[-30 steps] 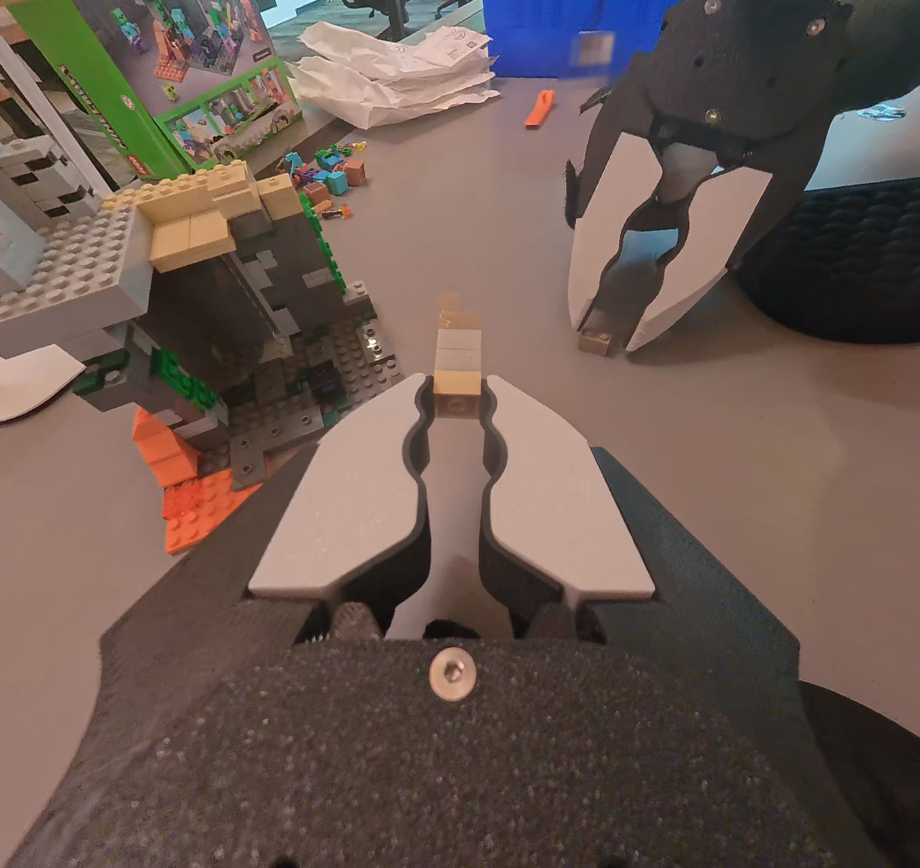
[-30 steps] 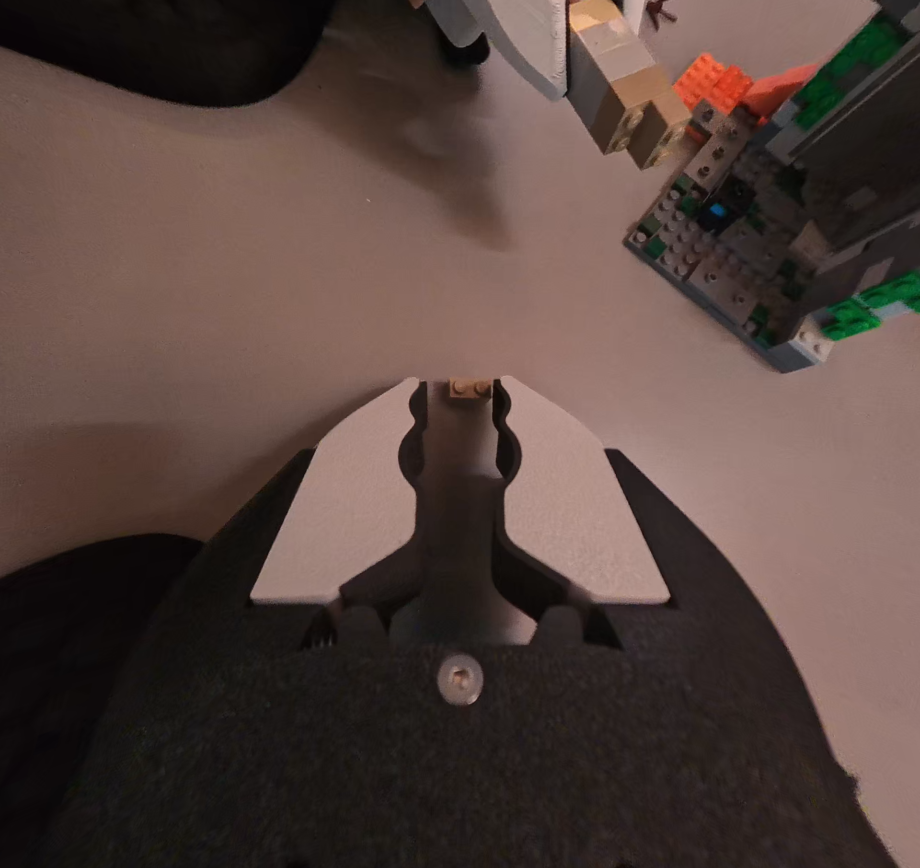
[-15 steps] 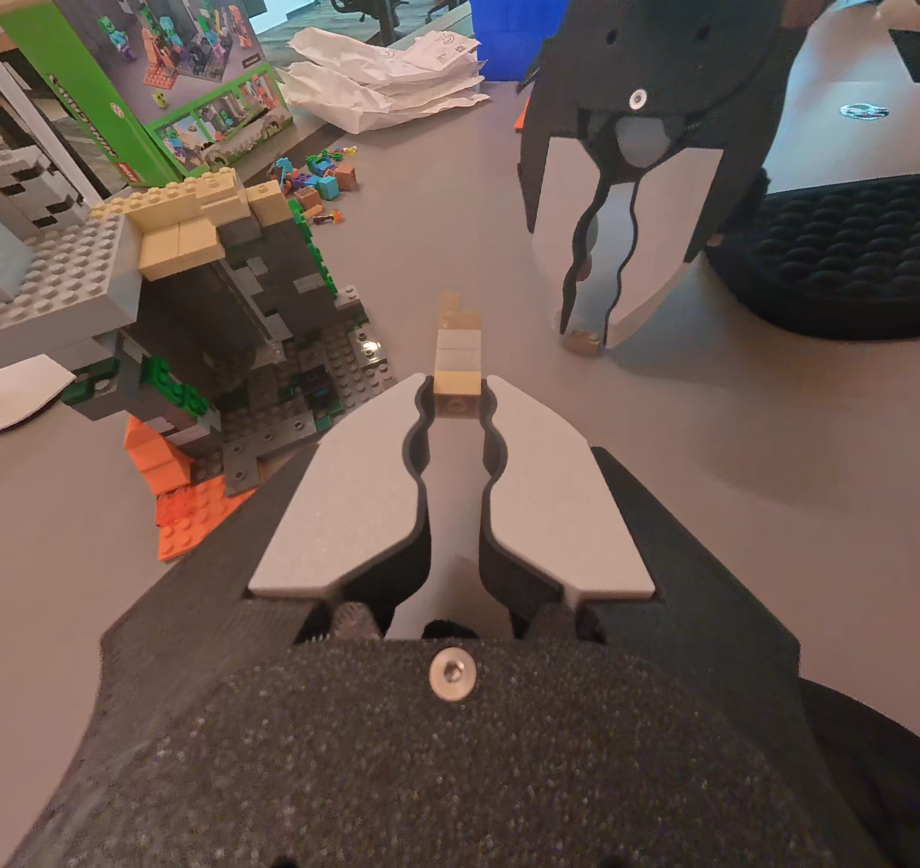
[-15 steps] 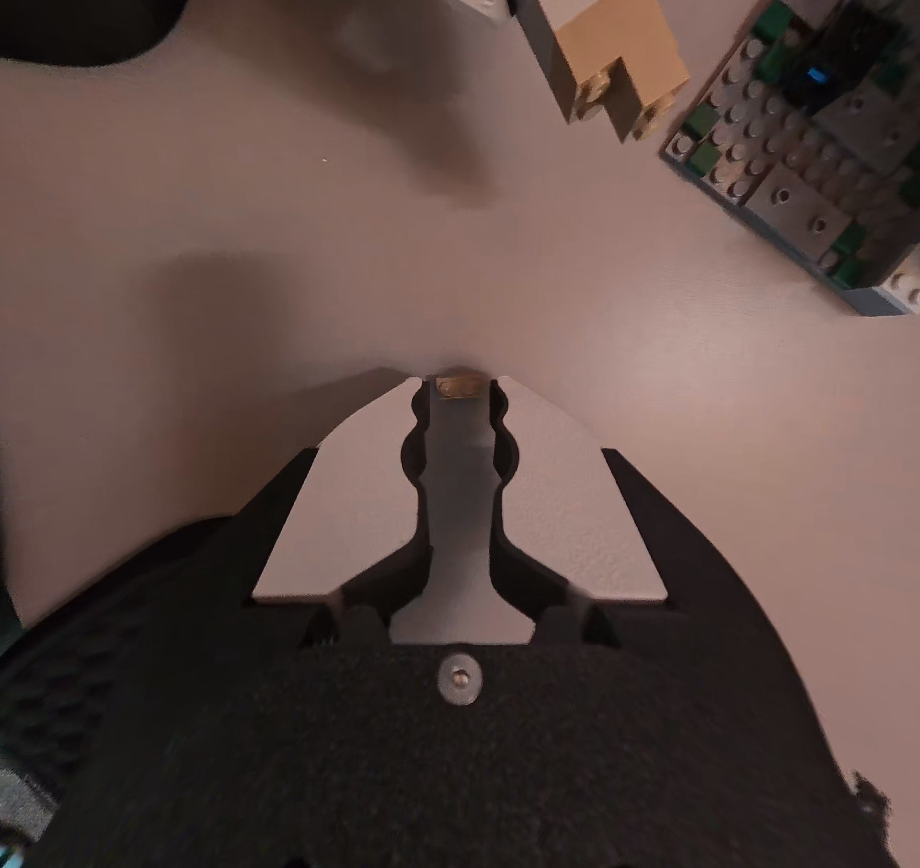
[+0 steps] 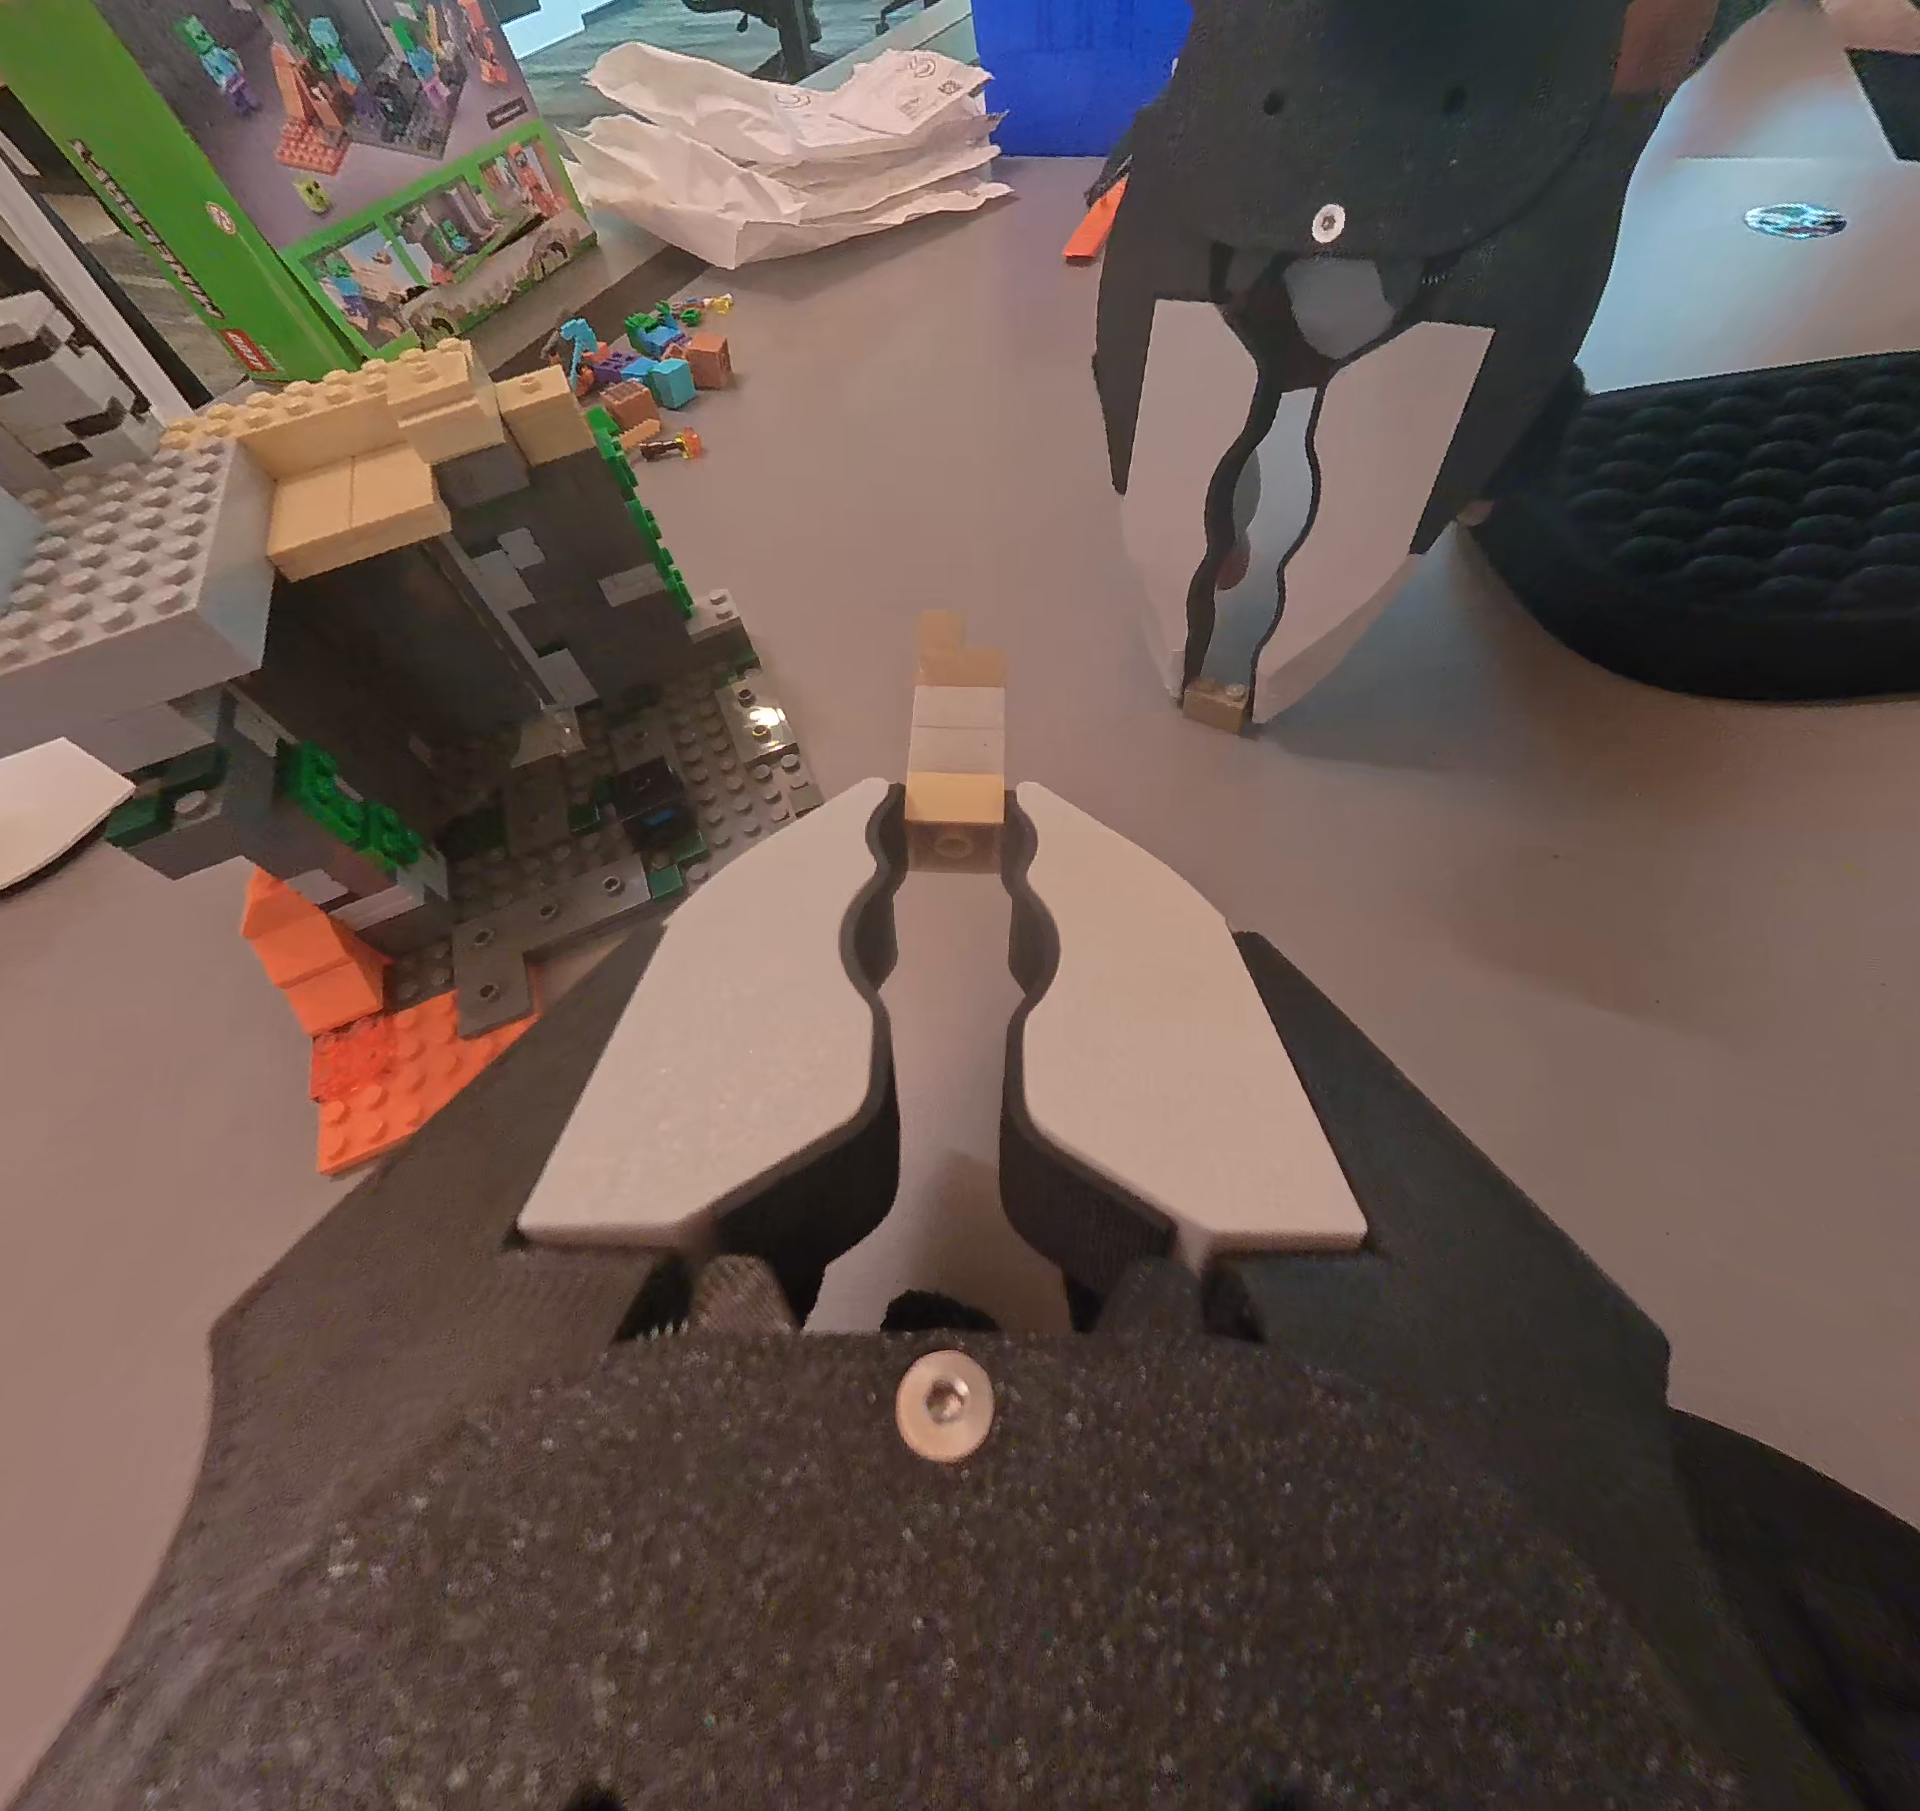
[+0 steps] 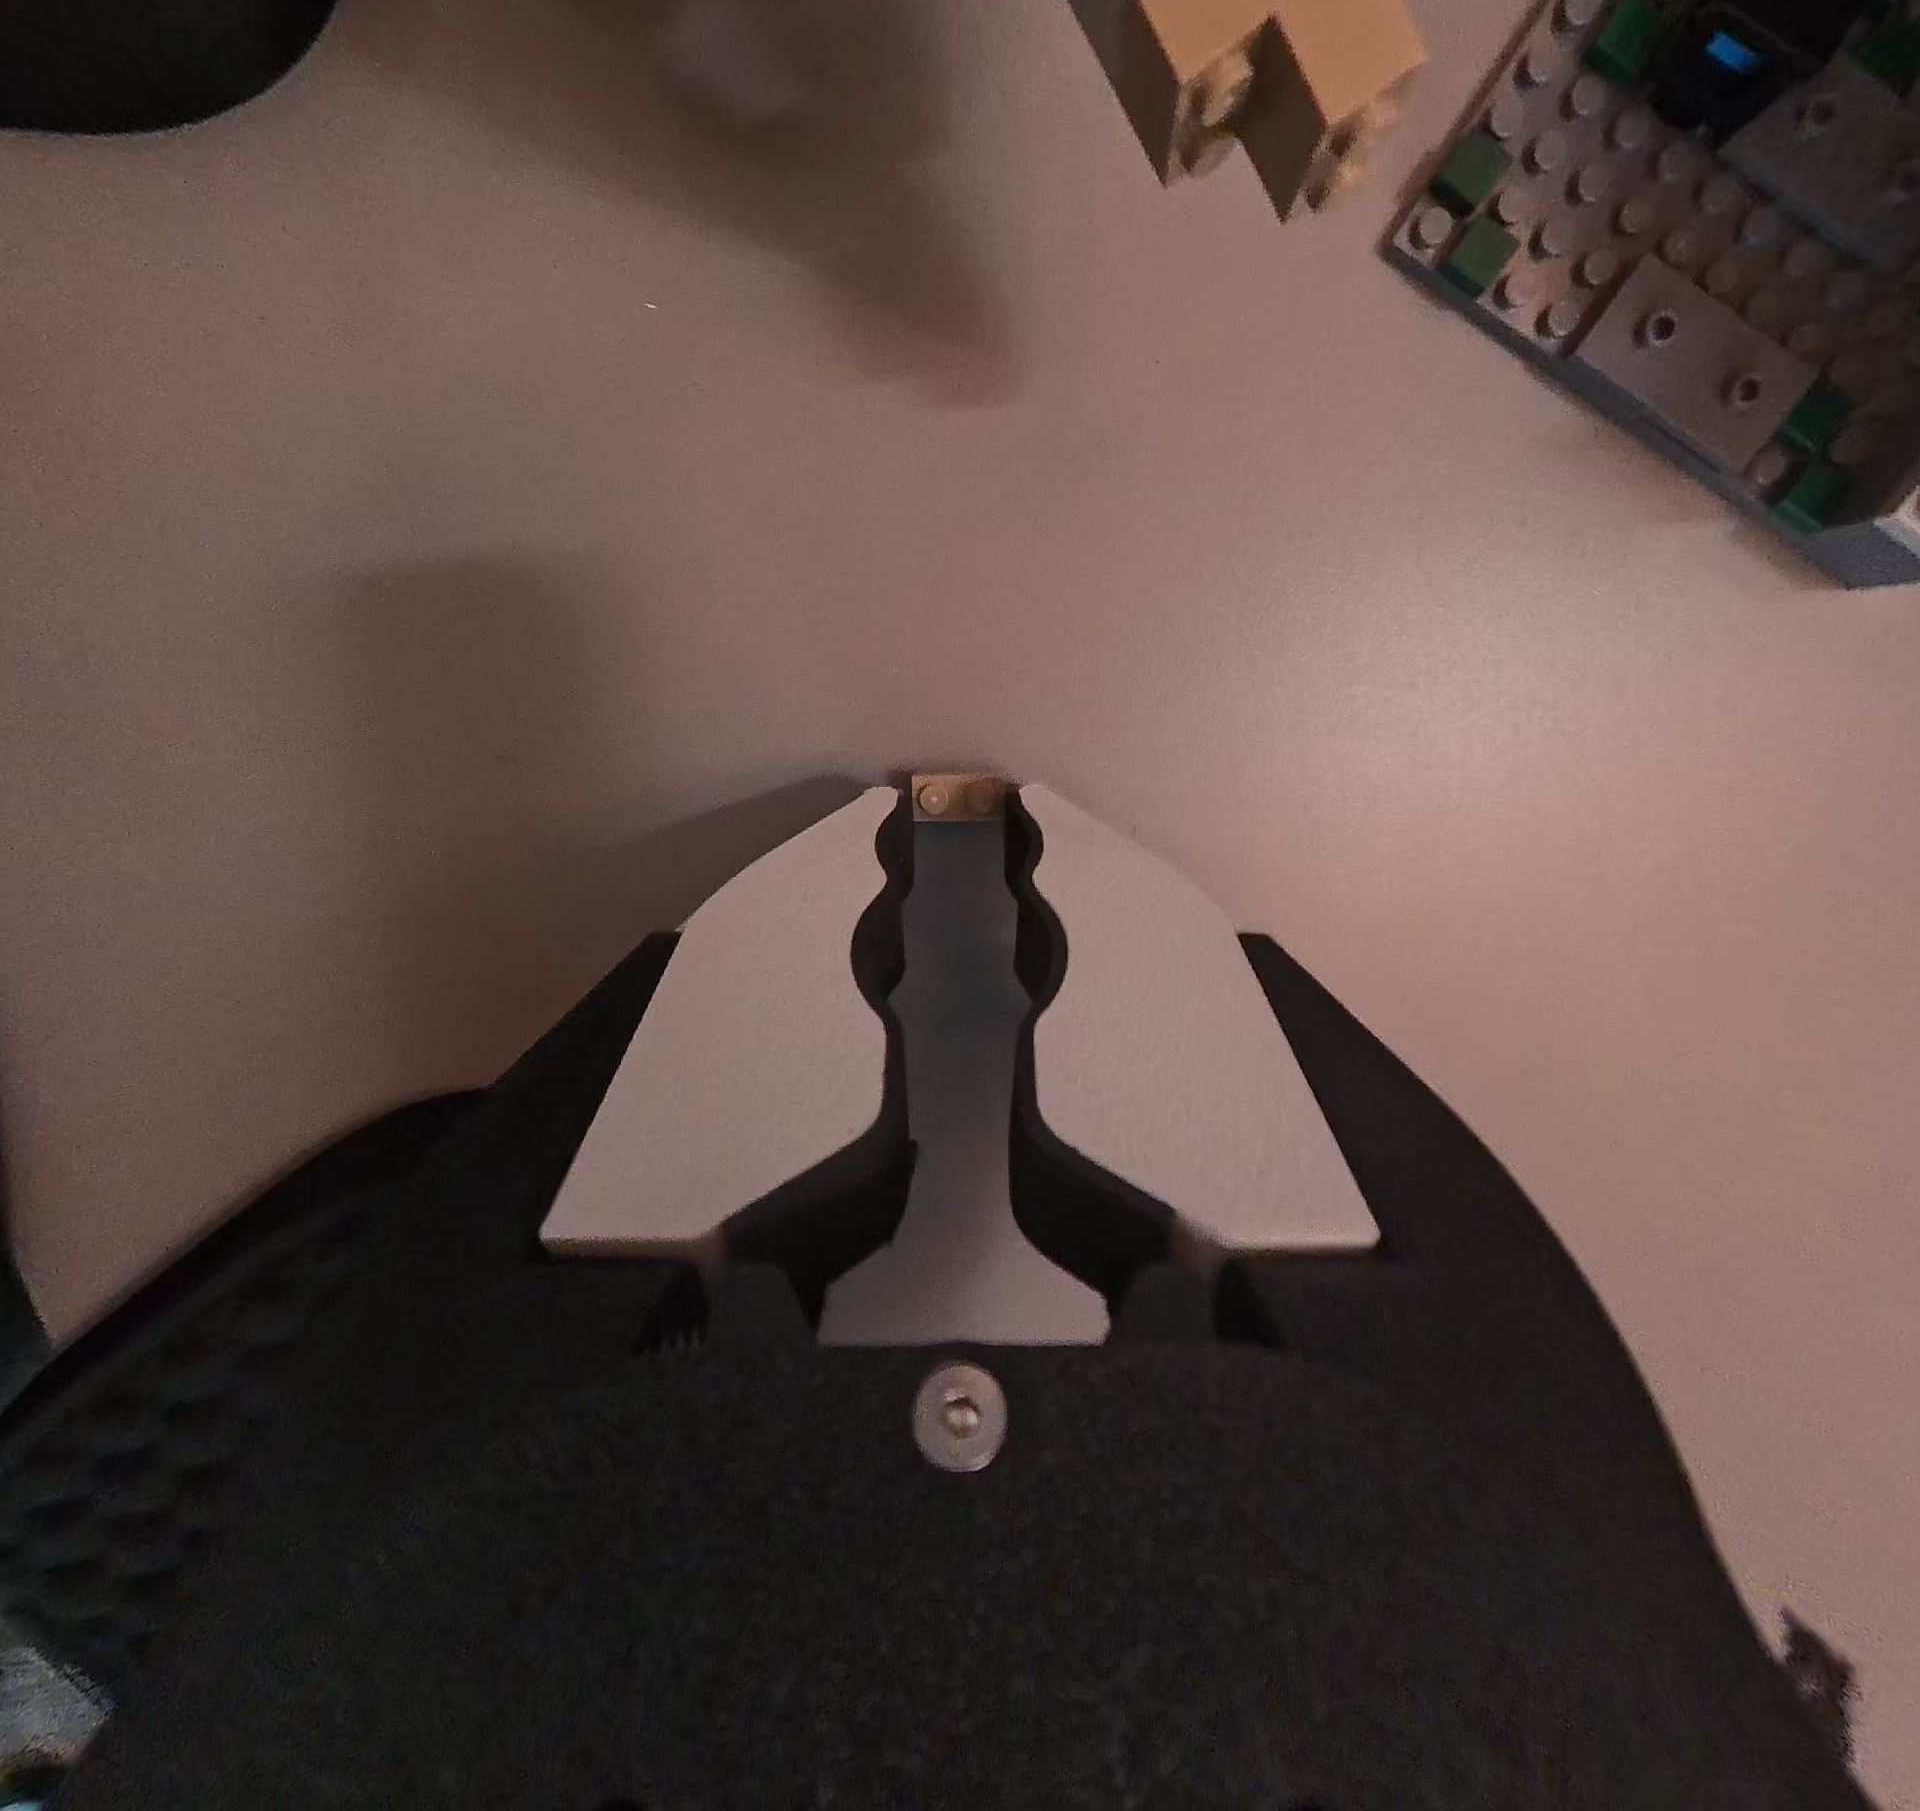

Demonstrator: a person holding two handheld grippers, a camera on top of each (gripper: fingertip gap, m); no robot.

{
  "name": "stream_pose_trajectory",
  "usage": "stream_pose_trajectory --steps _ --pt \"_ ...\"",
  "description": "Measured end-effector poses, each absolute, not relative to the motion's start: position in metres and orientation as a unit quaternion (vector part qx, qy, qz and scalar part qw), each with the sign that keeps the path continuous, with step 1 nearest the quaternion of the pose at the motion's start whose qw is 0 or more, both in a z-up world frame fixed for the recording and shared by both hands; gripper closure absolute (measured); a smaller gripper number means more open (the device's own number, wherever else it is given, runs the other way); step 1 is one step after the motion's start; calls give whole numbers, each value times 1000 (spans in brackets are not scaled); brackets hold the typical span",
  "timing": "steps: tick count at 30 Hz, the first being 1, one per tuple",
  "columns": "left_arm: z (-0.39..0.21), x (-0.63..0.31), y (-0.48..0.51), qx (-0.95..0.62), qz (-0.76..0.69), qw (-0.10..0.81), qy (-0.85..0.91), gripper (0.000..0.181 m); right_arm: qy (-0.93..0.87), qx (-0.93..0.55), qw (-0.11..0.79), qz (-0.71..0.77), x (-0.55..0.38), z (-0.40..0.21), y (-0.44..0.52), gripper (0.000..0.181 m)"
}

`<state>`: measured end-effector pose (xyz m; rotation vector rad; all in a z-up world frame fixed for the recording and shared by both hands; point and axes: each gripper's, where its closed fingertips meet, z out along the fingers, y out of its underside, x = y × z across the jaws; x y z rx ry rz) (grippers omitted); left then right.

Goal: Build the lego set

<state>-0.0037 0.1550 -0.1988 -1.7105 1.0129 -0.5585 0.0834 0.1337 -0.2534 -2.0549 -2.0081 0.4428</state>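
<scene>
Left gripper [image 5: 954, 816] clamps a tan-and-grey brick column [image 5: 956, 722] by its near end, the stepped far end projecting forward, free to receive a part. Right gripper [image 6: 957, 797], ahead and to the right, points down at the counter [image 6: 520, 514], closed on a small tan two-stud plate [image 6: 957, 797], probably for mating. The partly built model [image 5: 416, 670] stands left of the left gripper.

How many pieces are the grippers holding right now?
2. The left gripper clamps a tan-and-grey brick column; the right gripper pinches a small tan plate at the table.
</scene>
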Motion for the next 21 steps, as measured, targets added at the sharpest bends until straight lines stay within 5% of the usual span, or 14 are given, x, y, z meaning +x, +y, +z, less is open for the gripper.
stream_pose_trajectory --steps 1,8,14,21 --pt "-199 -4 155 -711 -232 513 421 164 -678 -710 115 150 84 -253 134 165" --pt "-200 -3 154 -712 -232 510 424 164 -622 -758 76 182 92 -244 117 161" --pt "-200 -2 154 -711 -231 510 425 164 -794 -573 170 117 88 -231 128 163" --pt "-200 -2 154 -711 -233 509 426 164 -856 -483 159 90 84 -241 123 165"
